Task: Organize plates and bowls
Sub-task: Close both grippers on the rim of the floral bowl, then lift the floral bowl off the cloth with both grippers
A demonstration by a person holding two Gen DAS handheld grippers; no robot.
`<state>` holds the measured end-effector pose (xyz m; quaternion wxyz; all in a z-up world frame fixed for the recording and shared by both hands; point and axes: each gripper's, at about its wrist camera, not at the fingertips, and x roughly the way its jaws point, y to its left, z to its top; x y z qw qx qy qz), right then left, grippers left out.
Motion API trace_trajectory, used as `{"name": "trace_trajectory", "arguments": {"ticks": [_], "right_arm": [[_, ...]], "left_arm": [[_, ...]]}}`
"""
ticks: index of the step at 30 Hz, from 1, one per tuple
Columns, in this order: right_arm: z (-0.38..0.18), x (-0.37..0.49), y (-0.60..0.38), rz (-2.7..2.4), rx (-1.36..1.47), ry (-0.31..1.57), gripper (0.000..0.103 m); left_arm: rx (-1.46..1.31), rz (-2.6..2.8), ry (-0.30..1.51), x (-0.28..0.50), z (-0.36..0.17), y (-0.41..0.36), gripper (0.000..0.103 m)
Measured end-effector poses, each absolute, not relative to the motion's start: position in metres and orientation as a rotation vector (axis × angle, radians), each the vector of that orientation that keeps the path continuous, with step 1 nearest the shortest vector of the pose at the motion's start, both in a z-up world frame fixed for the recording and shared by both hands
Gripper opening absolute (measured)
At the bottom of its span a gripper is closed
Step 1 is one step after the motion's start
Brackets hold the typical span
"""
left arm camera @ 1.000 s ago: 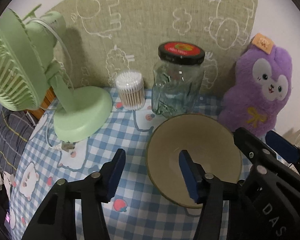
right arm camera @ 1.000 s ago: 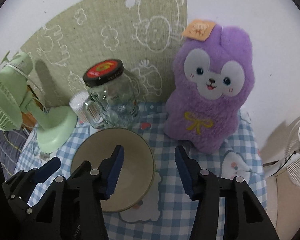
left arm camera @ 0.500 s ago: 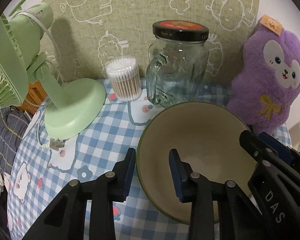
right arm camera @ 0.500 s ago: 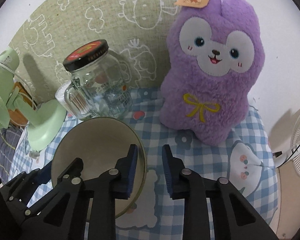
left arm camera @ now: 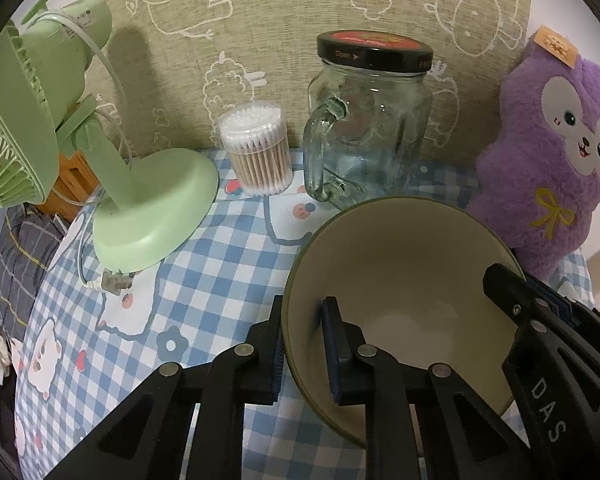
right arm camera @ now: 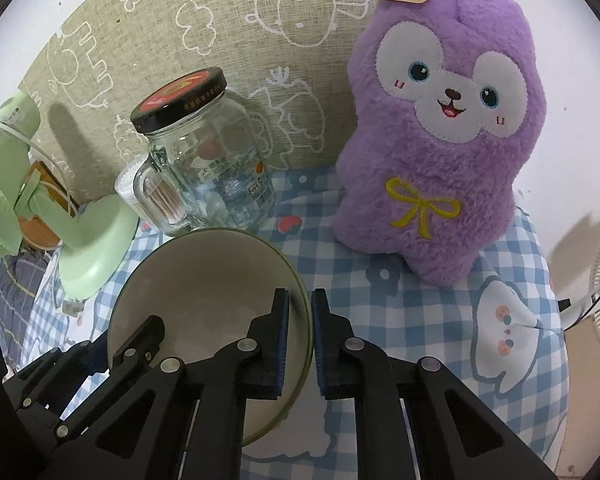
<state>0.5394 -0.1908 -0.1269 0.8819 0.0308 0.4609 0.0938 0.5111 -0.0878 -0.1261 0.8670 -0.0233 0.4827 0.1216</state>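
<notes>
- The left gripper [left arm camera: 303,344] is clamping the bowl's [left arm camera: 400,264] left wall, 1 of its fingers [left arm camera: 334,344] sitting inside and the other outside; its fingers have just been closing onto that wall.
- The right gripper [right arm camera: 300,338] is clamping the same bowl [right arm camera: 204,276] at its right wall, 1 of its fingers [right arm camera: 279,340] pressing inside and the other outside, having likewise just been closing with the wall between them.
- The bowl, cream inside with a green rim, is sitting on the checked blue cloth [left arm camera: 204,280] of the tabletop, between the 2 grippers.
- A lidded glass jar [left arm camera: 370,120] is standing just behind the bowl, with a tub of cotton swabs [left arm camera: 258,150] beside its handle.
- A green fan [left arm camera: 60,132] is standing at the far left.
- A purple plush [right arm camera: 444,128] is leaning against the wall on the right, near the bowl.
</notes>
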Motion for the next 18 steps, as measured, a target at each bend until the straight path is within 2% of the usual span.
{"name": "trace_trajectory", "arguments": {"ticks": [18], "right_arm": [[-0.107, 0.528, -0.194, 0.163, 0.052, 0.943, 0.015]], "left_arm": [[-0.071, 0.229, 1.013, 0.502, -0.113, -0.091, 0.014]]}}
